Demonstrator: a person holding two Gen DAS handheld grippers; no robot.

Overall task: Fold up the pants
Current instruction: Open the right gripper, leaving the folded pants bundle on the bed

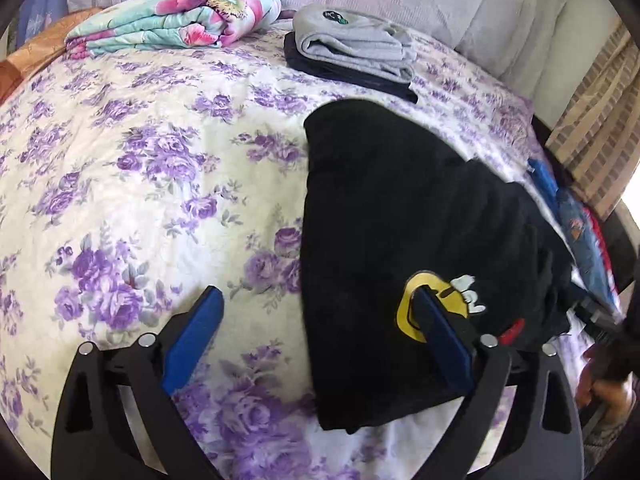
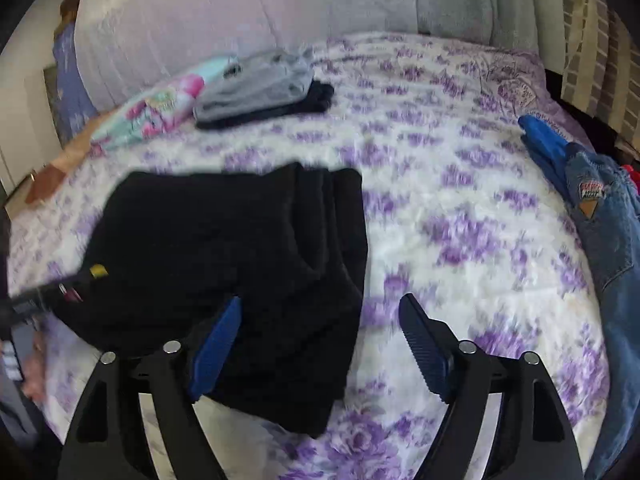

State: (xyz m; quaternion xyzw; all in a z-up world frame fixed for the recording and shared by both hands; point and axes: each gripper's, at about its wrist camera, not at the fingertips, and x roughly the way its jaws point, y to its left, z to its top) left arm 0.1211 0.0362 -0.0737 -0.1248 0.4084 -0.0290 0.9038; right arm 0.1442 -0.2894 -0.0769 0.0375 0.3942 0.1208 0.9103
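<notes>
Black pants (image 1: 404, 232) with a yellow emblem lie folded on the floral bedspread (image 1: 140, 184); they also show in the right wrist view (image 2: 224, 248). My left gripper (image 1: 318, 292) is open just above them, its right finger over the emblem and its left finger over bare bedspread. My right gripper (image 2: 320, 300) is open, its left finger over the pants' right part and its right finger over the bedspread (image 2: 480, 240). Neither gripper holds anything.
A stack of folded grey and dark clothes (image 1: 352, 52) (image 2: 264, 88) and a folded floral blanket (image 1: 172, 20) (image 2: 156, 112) lie at the far side. Blue jeans and other clothes (image 2: 600, 216) (image 1: 580, 220) are piled at the bed's right edge. A headboard cushion stands behind.
</notes>
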